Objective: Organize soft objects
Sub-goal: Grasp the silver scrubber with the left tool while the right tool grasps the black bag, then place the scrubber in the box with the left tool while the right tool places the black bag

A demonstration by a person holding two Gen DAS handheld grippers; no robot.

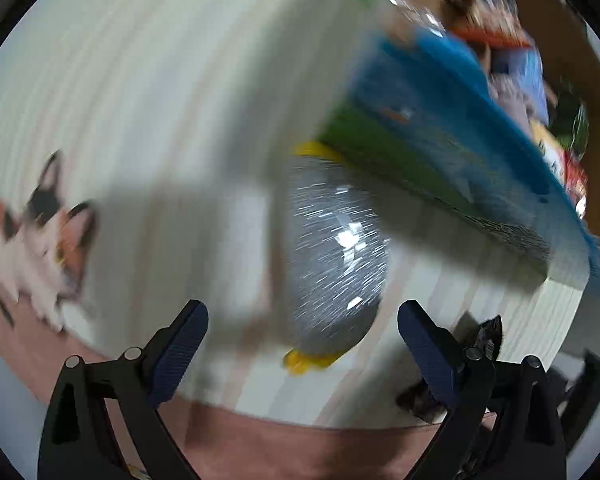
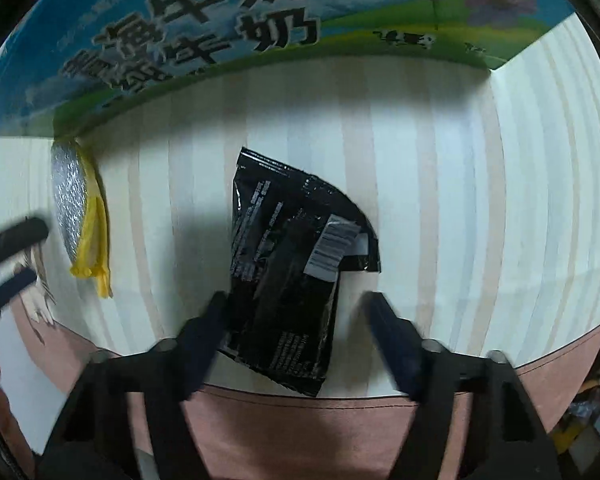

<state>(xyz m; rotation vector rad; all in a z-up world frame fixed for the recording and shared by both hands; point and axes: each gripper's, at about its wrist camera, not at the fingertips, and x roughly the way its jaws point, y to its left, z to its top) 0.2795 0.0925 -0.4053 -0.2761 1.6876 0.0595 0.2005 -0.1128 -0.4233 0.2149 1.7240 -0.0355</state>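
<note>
Tabletop (image 2: 440, 152) work: your right tool (image 2: 296, 320) straddles the black pouch (image 2: 292, 264) lying flat near the front edge, fingers part-spread, not clearly pinching. Your left tool (image 1: 300, 336) hangs spread above the silver-and-yellow pouch (image 1: 332, 256) beside the milk carton (image 1: 440, 128), probably lining up a grab.

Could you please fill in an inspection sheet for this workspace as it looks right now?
Surface: striped pale cloth over a pink edge.
Job's things: black pouch lying flat; silver pouch with yellow trim beside the milk carton box.
Clutter: cat picture on the cloth; colourful packets in the box, blurred.
Grippers: left gripper open over the silver pouch; right gripper open, straddling the black pouch.
Cables: nothing seen.
Surroundings: heap of items beyond the table edge, unclear.
</note>
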